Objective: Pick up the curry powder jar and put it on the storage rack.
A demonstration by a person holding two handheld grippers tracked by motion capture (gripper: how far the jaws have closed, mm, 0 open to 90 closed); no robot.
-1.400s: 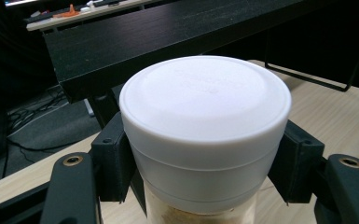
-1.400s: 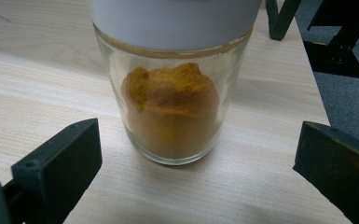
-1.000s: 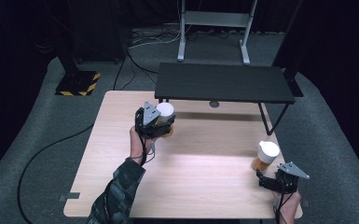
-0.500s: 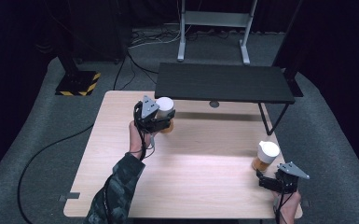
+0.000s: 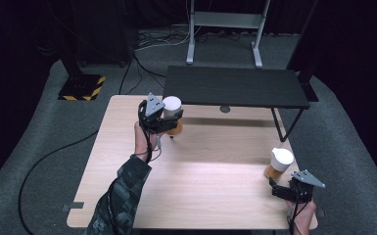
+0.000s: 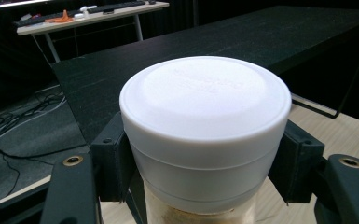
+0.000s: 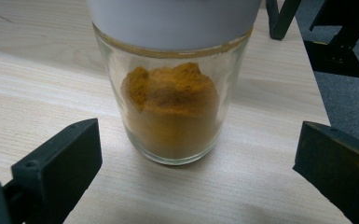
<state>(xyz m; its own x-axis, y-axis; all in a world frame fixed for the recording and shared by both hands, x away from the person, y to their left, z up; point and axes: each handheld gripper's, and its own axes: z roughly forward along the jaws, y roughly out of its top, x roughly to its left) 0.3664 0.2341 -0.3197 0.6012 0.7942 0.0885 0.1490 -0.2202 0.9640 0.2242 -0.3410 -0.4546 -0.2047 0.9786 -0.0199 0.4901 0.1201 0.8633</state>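
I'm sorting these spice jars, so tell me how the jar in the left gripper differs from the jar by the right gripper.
The held jar is clamped between the left gripper jaws, lifted off the wooden table near the black shelf. The free jar stands on the table at its right edge, with the right gripper open and not touching it. Both are glass jars with white lids holding orange powder.

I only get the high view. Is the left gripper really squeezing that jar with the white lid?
Observer: Yes. In the left gripper view the left gripper has both pads pressed on the jar, just under its lid.
Operator: What's in the other jar?
Observer: The right gripper view shows orange powder heaped inside the second jar.
Operator: Is the right gripper holding it?
Observer: No. The right gripper is open, jaws apart from the glass.
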